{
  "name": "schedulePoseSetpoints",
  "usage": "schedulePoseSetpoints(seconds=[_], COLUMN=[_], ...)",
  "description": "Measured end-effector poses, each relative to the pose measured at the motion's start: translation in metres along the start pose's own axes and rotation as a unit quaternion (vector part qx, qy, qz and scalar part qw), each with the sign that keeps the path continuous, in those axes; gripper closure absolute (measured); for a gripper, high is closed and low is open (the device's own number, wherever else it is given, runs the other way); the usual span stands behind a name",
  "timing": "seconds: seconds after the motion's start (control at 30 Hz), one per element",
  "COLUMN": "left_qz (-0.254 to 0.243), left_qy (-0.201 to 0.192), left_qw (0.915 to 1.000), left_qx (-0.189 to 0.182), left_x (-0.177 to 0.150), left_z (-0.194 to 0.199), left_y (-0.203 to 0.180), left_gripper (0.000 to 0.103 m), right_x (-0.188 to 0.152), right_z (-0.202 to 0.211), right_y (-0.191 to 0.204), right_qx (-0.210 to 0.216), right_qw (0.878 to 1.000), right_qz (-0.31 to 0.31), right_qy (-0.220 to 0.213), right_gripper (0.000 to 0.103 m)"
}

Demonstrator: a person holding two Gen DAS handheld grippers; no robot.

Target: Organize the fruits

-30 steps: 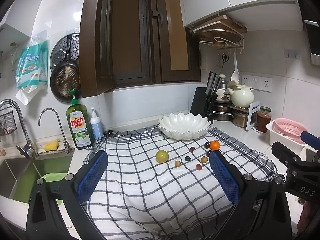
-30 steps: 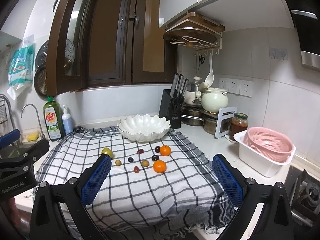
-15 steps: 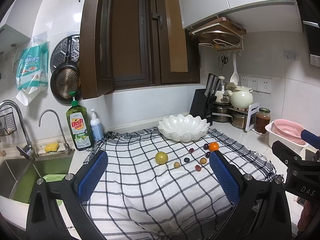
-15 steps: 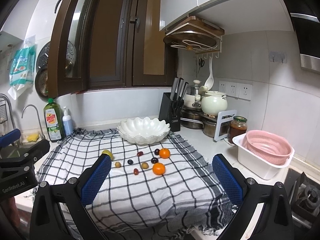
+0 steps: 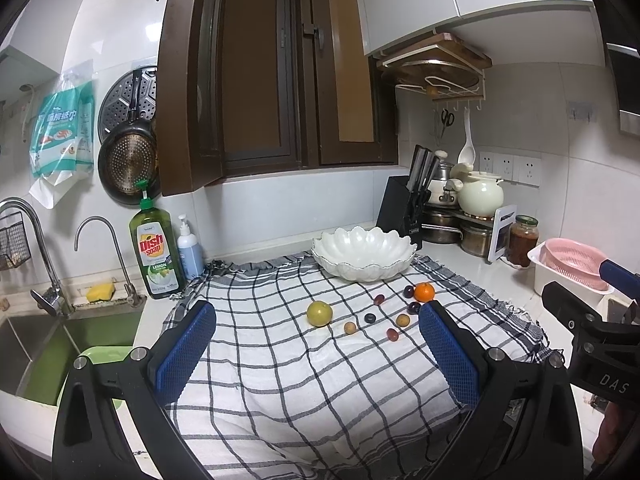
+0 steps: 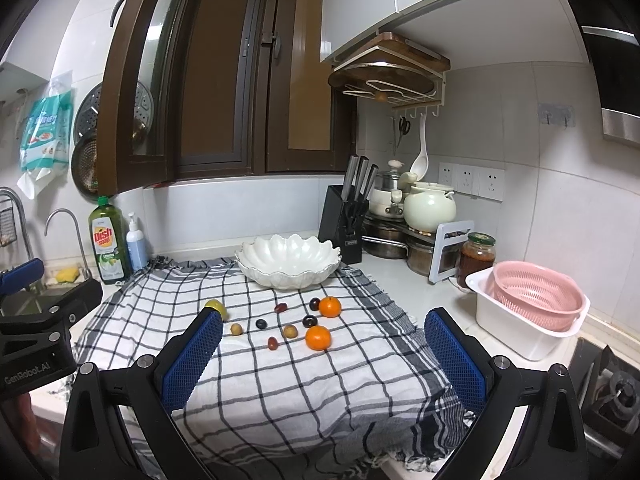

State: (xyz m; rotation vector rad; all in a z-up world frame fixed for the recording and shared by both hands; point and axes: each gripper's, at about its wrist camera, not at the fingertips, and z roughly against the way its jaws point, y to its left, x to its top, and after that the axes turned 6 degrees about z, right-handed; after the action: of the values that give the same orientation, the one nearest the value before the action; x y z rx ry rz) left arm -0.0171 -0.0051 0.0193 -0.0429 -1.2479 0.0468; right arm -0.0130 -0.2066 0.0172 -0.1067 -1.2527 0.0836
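Note:
Small fruits lie on a checked cloth in front of an empty white scalloped bowl. There is a yellow-green fruit, two oranges, and several dark grapes and tan longans. My left gripper is open and empty, hovering short of the fruits. My right gripper is open and empty, also short of them.
A sink with taps, a dish soap bottle and a sponge sit at the left. A knife block, pots, a jar and a pink colander in a white tub stand at the right.
Both views have shifted slightly; the fruits sit a little higher and nearer the middle in the frames. Both grippers stay open and empty.

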Motion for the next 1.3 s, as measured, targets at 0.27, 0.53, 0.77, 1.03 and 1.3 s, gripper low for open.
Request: schedulePoseSetpoints(seconds=[0.27, 0.53, 0.77, 1.03, 1.3], left_qz=[0.001, 0.000, -0.005, -0.012, -0.023], left_qy=[0.003, 0.004, 0.018, 0.046, 0.065], left_qw=[1.0000, 1.0000, 0.9998, 0.9988, 0.9974], left_qx=[0.000, 0.000, 0.003, -0.011, -0.024], left_x=[-0.001, -0.002, -0.001, -0.002, 0.000], left_z=[-0.002, -0.004, -0.022, -0.051, -0.086], left_y=[-0.002, -0.004, -0.002, 0.001, 0.003], left_gripper=[0.000, 0.000, 0.000, 0.001, 0.011], right_x=[0.000, 0.001, -0.001, -0.006, -0.006], right_z=[0.000, -0.005, -0.019, -0.047, -0.080], right_y=[0.000, 0.002, 0.003, 0.005, 0.014], right_qx=[0.001, 0.008, 0.011, 0.017, 0.026], right_qw=[1.000, 1.000, 1.000, 0.999, 0.998], right_qz=[0.001, 0.004, 0.002, 0.001, -0.001], right_qy=[0.000, 0.003, 0.014, 0.034, 0.051], right_gripper=[0.000, 0.000, 0.000, 0.001, 0.001])
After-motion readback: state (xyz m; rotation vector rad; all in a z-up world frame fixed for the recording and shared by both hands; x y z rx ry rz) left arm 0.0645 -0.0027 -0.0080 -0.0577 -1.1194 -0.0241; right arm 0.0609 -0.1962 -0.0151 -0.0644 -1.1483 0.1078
